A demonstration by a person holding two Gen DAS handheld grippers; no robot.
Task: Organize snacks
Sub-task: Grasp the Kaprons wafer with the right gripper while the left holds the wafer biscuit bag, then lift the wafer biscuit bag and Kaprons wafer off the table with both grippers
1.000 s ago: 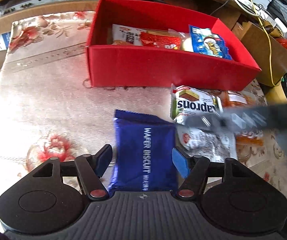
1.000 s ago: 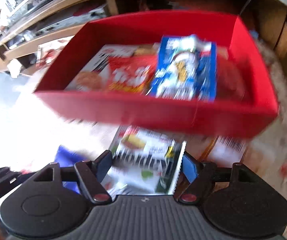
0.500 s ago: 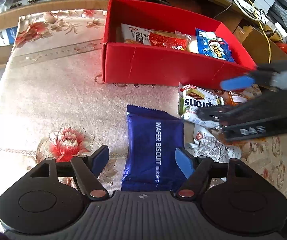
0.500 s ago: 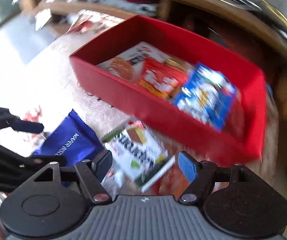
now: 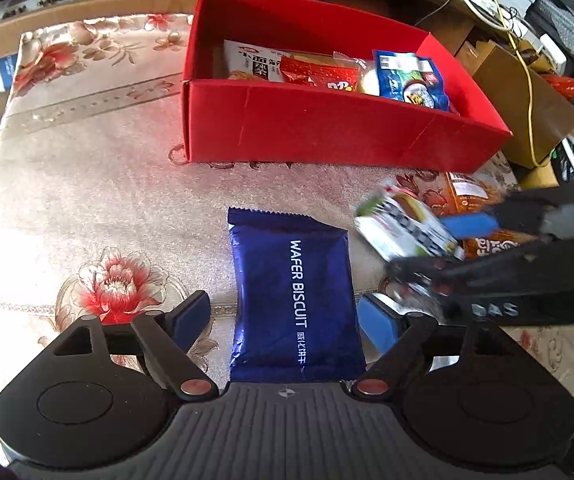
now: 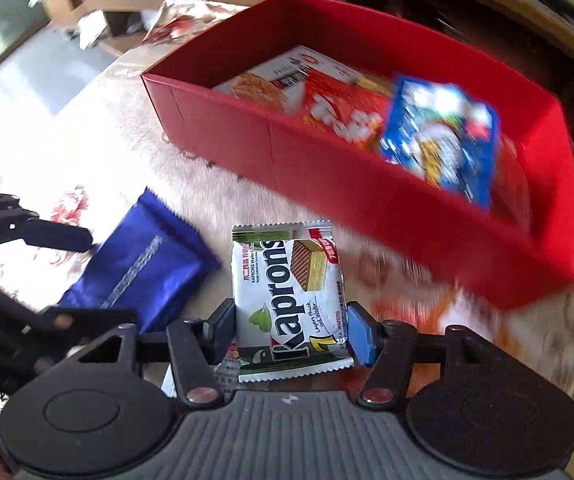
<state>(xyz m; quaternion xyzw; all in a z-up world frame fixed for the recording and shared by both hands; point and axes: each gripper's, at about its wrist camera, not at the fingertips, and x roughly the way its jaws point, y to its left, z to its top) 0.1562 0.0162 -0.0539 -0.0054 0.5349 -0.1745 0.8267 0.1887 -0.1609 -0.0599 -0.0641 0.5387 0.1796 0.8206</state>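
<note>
**Kaprons wafer pack now between your right pads**

Kaprons wafer pack sits clamped in your right gripper, whose jaws have just been closing on it. Your left gripper has been opening; the blue wafer biscuit pack lies loose between its spread pads.

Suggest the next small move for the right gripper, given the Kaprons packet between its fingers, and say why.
Probably lift and carry it over the near wall of the red box. The right gripper has just been closing, and its pads now sit against both edges of the Kaprons wafer packet. The box already holds other snacks and lies just beyond.
</note>
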